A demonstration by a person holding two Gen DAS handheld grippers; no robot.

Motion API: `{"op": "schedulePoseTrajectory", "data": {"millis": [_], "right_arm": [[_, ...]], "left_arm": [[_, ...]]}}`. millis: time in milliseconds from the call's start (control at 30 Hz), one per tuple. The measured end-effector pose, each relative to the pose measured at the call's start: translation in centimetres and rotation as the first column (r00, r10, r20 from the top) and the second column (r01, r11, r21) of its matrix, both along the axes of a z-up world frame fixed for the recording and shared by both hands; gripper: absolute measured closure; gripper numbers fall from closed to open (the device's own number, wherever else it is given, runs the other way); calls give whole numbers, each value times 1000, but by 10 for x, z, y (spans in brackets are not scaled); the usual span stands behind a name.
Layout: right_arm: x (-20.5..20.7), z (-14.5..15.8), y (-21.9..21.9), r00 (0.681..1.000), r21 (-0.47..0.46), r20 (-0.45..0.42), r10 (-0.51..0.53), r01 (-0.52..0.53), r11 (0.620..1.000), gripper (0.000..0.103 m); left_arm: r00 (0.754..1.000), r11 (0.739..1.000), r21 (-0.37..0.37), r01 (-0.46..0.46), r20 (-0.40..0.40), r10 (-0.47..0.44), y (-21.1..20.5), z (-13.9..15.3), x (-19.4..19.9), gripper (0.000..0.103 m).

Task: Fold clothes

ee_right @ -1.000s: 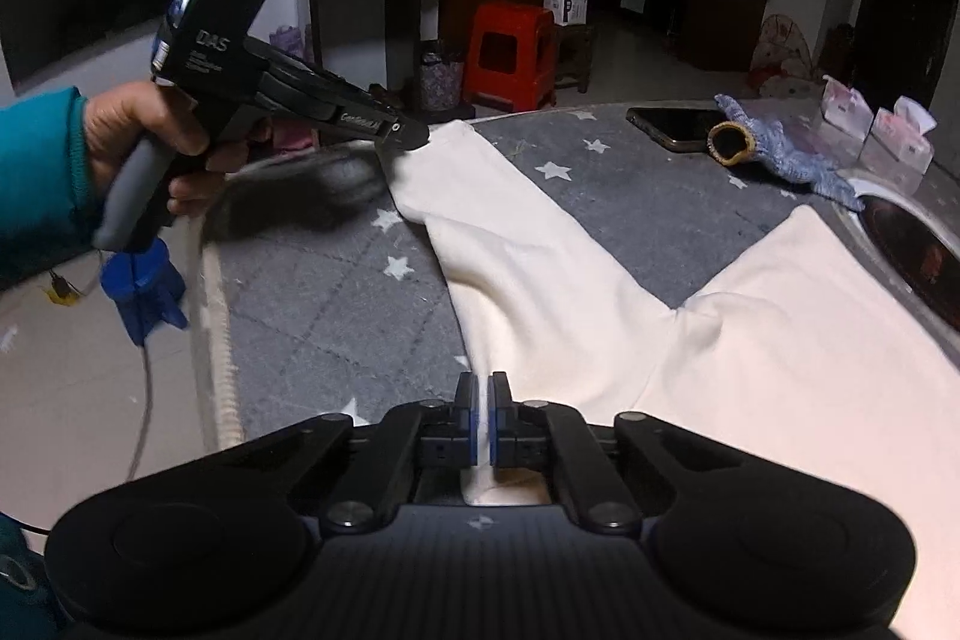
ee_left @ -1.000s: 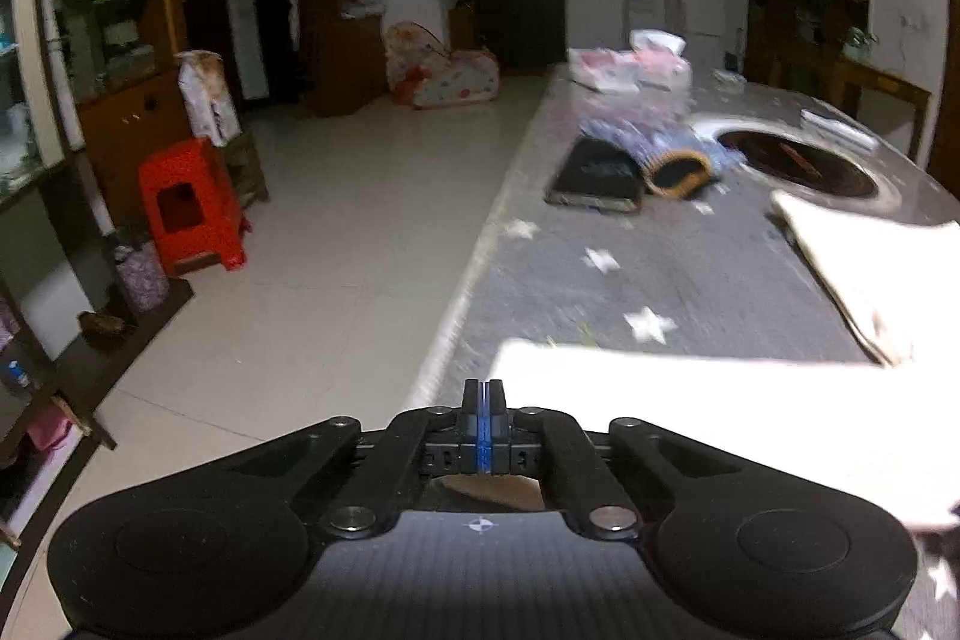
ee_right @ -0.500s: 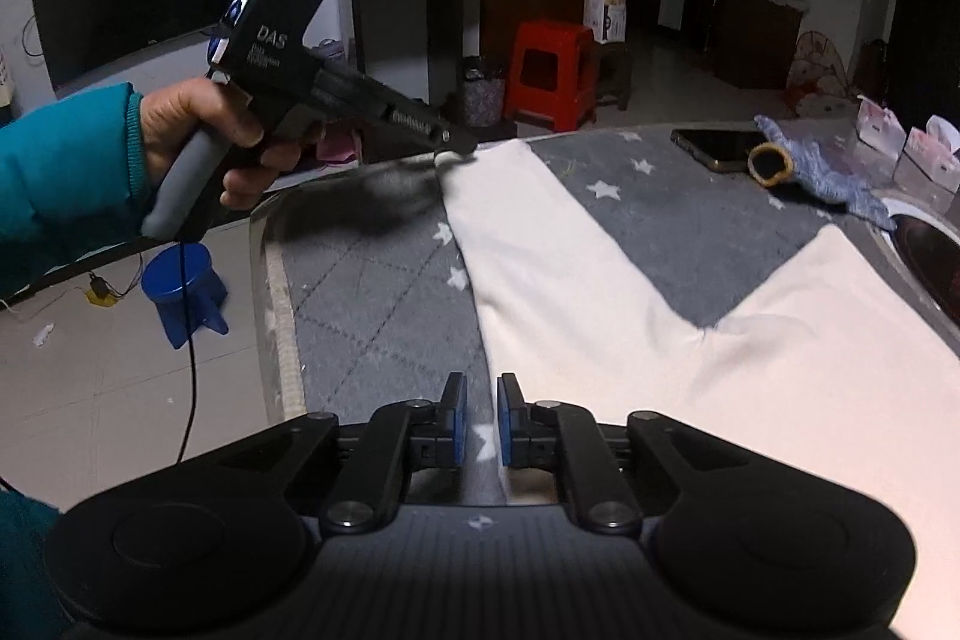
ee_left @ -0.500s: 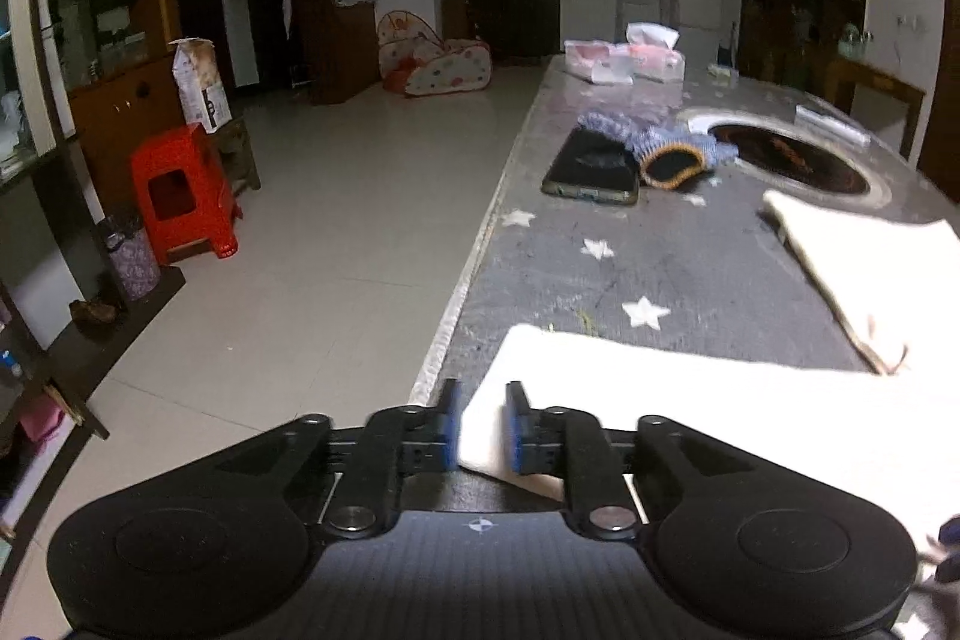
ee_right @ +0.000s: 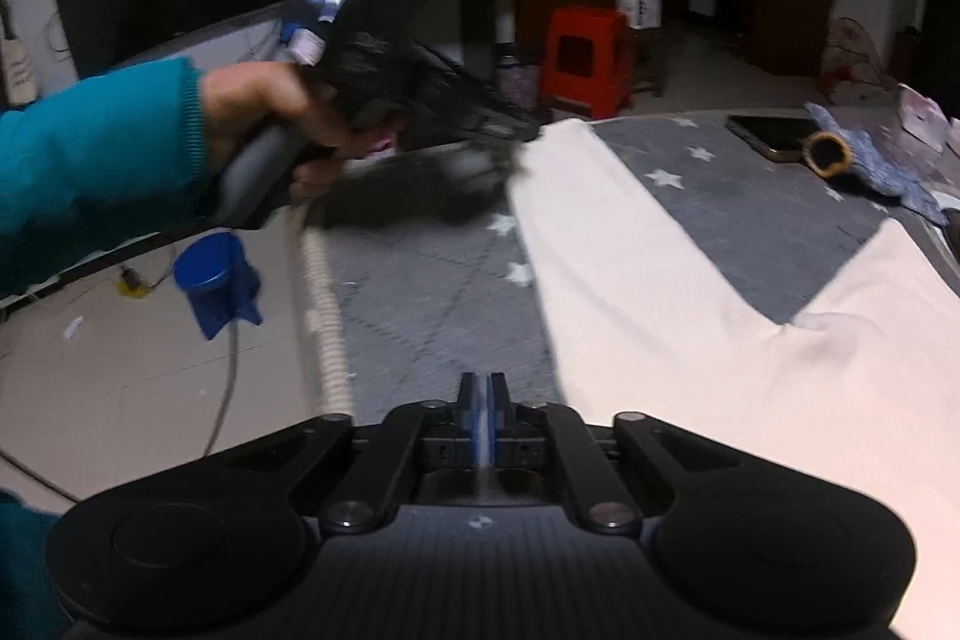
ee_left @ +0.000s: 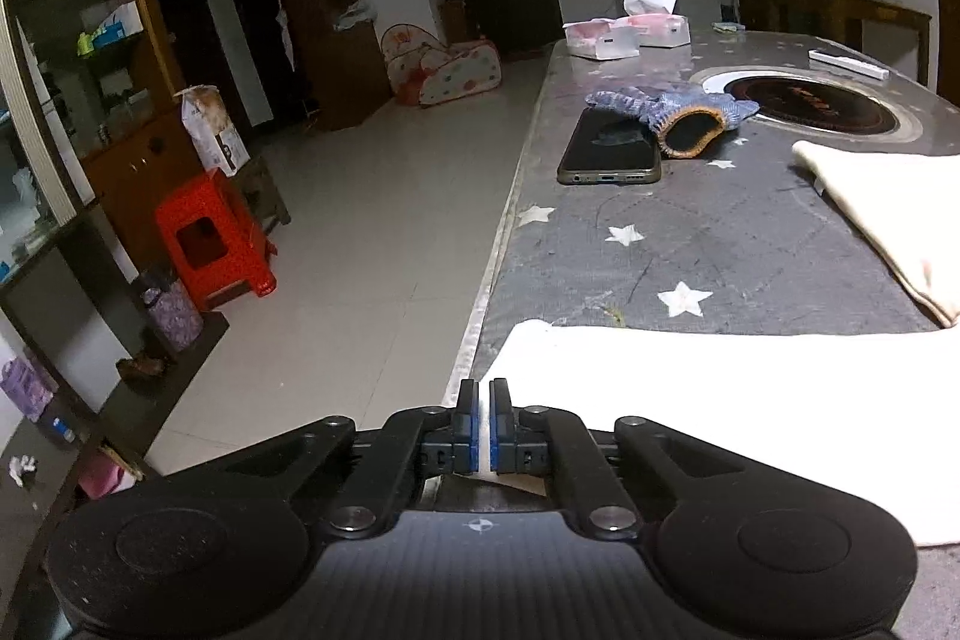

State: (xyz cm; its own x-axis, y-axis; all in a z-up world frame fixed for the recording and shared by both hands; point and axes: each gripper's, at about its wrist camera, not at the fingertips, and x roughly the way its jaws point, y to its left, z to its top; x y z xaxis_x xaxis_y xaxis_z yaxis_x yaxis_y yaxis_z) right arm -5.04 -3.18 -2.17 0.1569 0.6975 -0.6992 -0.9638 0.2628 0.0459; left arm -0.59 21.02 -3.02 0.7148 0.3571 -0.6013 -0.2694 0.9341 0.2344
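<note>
cream trousers [ee_right: 690, 292] lie spread, legs apart, on your desk [ee_left: 720, 232]. your left tongs [ee_left: 483, 421], open before, now pinch the hem; right tongs [ee_right: 482, 421] have closed, seemingly empty.

Both wrist views low over table [ee_left: 750, 244], facing roughly crosswise; share phone [ee_left: 609, 148], red stool [ee_right: 585, 55]

Motion-blurred left tongs [ee_right: 516, 142] and hand [ee_right: 270, 118]; cream garment [ee_right: 750, 340] cut off at the right edge.

cream garment [ee_right: 690, 316] lies spread flat on the star-patterned table.
</note>
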Motion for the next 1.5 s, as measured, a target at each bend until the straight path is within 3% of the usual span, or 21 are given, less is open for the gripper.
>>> {"op": "schedulePoseTrajectory", "data": {"millis": [200, 367, 533, 733, 1133, 1333, 1500], "right_arm": [[16, 31, -55, 985, 71, 13, -170, 169, 983, 88], [42, 31, -113, 934, 17, 27, -356, 356, 935, 88], [42, 25, -154, 902, -32, -7, -432, 431, 902, 87], [29, 13, -161, 910, -53, 6, -415, 415, 908, 86], [22, 9, -172, 915, -56, -27, -403, 401, 914, 84], [30, 15, -176, 905, -10, -21, -424, 424, 905, 80], [35, 6, -180, 899, -41, -39, -437, 435, 899, 80]], "left_arm": [[999, 999, -29, -25, 20, 26, -3, 10, -6, 96], [994, 990, -115, 86, 72, -78, -34, 30, -14, 96], [951, 934, -184, 306, 110, -290, -92, 39, -17, 95], [885, 858, -217, 466, 108, -453, -154, 29, -4, 95], [904, 865, -286, 412, 12, -427, -161, 13, 19, 93], [914, 866, -300, 400, 57, -402, -164, 22, 37, 92], [930, 885, -298, 357, 27, -366, -153, 8, 53, 92]]}}
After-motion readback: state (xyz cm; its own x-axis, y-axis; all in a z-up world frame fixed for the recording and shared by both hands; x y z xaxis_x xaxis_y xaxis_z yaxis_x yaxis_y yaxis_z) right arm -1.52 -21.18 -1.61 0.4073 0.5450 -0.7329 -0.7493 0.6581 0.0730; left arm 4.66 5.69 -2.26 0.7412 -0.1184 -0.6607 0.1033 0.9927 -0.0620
